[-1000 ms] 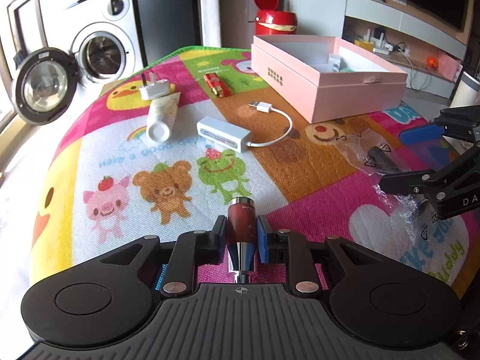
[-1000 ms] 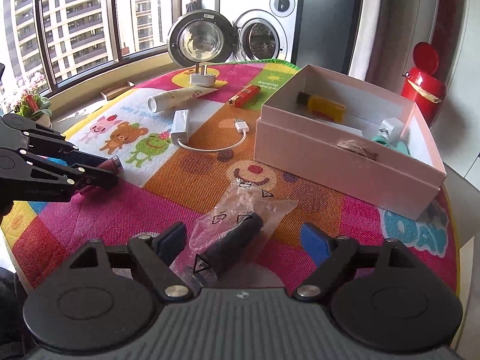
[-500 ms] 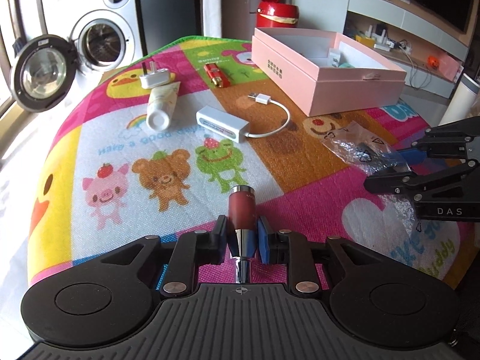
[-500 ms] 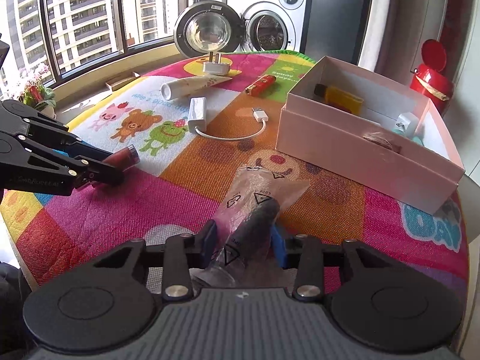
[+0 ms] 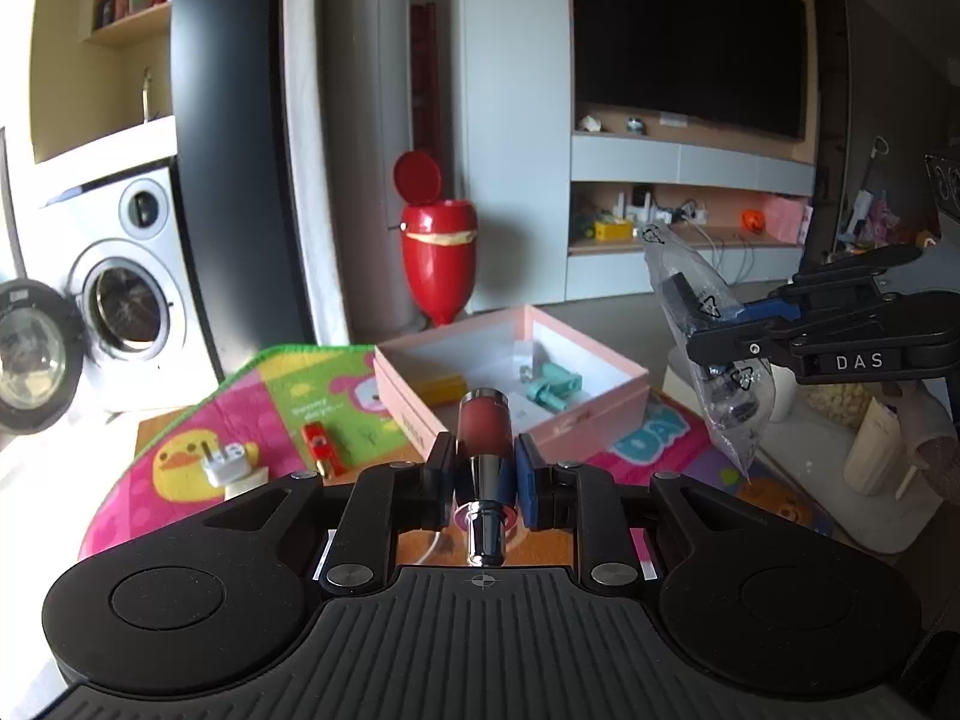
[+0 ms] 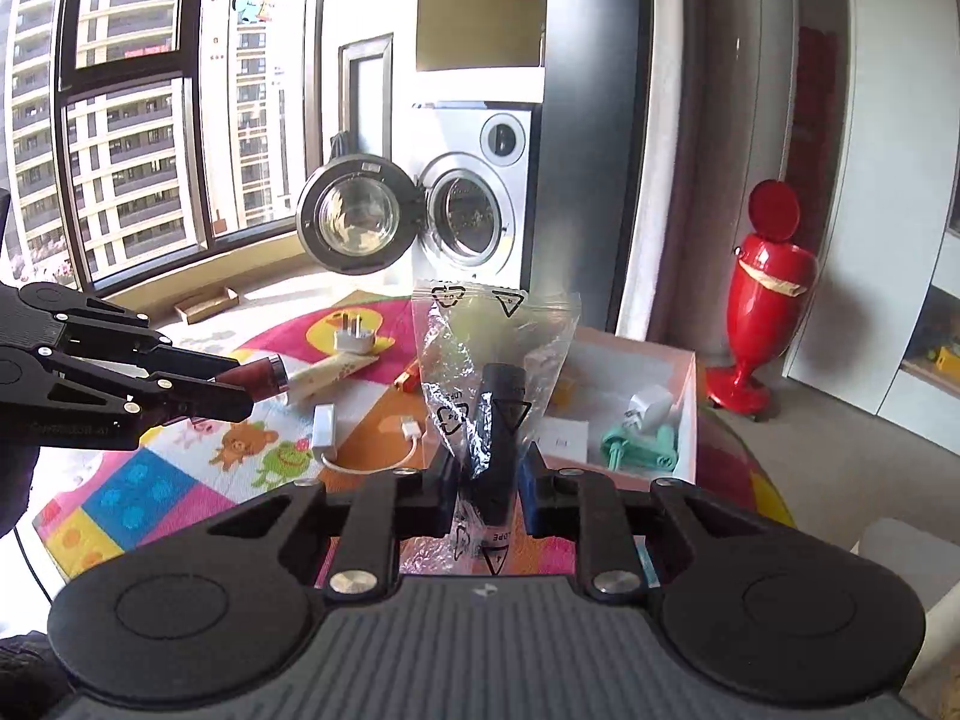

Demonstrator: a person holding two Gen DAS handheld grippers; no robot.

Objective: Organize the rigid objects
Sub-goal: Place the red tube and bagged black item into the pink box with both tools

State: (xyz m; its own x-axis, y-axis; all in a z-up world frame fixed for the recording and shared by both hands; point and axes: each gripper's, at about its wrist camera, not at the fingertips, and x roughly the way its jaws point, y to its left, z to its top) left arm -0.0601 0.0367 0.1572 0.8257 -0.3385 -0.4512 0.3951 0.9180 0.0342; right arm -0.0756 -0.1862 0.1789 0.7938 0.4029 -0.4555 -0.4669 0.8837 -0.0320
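Nearest the left wrist camera, the left tool (image 5: 483,474) was clamped on a dark red lipstick tube (image 5: 483,427), its chrome end toward the camera and its long axis running straight ahead toward the pink box (image 5: 600,414). That tube was held in the air, short of the box's near wall. Close to the right wrist camera, the right tool (image 6: 487,483) was closed on a clear plastic bag (image 6: 480,354) holding a black cylinder (image 6: 498,420), whose long axis stood nearly upright, tilted slightly away, with the bag's printed top edge above it. This bagged piece hung just before the box and to its right as the left wrist camera showed it. Inside the box lay a teal part (image 6: 639,450) and a white plug (image 6: 648,405). Left of the box, on the colourful mat (image 6: 150,498) covering the worktop, lay a red lighter (image 5: 318,447), a white adapter with cable (image 6: 324,435), a cream tube (image 6: 327,375) and a white wall plug (image 5: 222,462). Beyond the box stood a red bin (image 5: 438,252) and a washing machine (image 6: 474,216).
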